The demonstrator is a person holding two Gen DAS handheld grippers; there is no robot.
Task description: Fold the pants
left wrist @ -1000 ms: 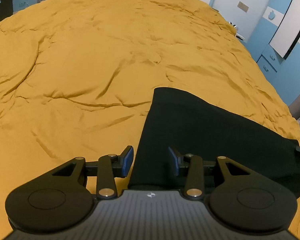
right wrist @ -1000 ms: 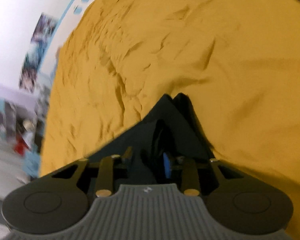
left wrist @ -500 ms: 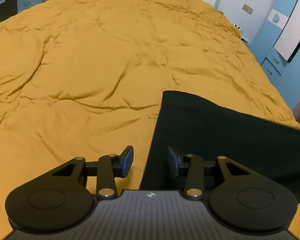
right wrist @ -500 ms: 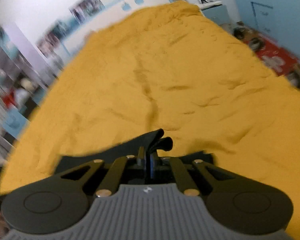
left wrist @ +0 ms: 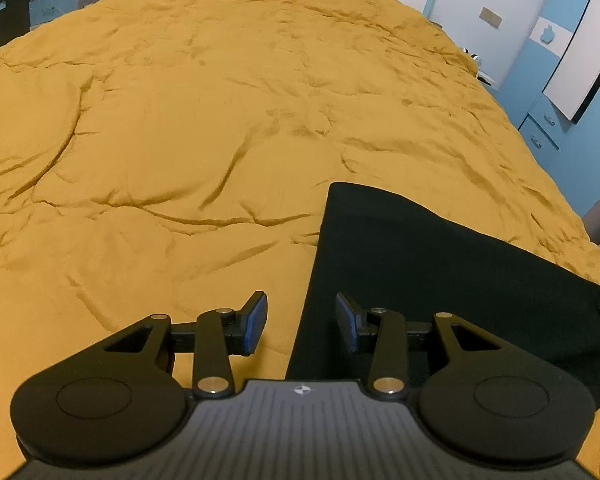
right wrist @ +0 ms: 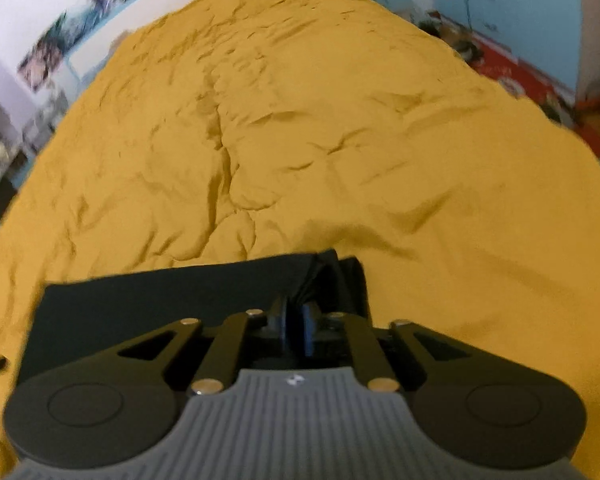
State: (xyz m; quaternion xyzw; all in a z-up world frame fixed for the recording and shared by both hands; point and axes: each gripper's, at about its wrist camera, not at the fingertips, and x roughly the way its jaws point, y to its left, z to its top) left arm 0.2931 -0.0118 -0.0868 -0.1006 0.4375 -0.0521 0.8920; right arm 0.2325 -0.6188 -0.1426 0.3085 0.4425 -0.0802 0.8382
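The black pants (left wrist: 428, 264) lie flat on the mustard-yellow bed cover (left wrist: 220, 120), reaching from the lower middle to the right in the left wrist view. My left gripper (left wrist: 301, 322) is open and empty, hovering over the pants' left edge. In the right wrist view the pants (right wrist: 172, 296) spread left as a flat dark band. My right gripper (right wrist: 298, 330) is shut on a bunched corner of the pants, which rises in folds just ahead of the fingertips.
The wrinkled bed cover (right wrist: 300, 120) fills most of both views. Blue drawers and a white panel (left wrist: 572, 80) stand beyond the bed's right side. A desk (left wrist: 20, 4) is at the far left. Red clutter on the floor (right wrist: 532, 76) lies past the bed's right edge.
My right gripper swung round with the pants corner, drawing the fabric out into a flat band. In the left wrist view the pants' edge shifted right. The left gripper stayed open.
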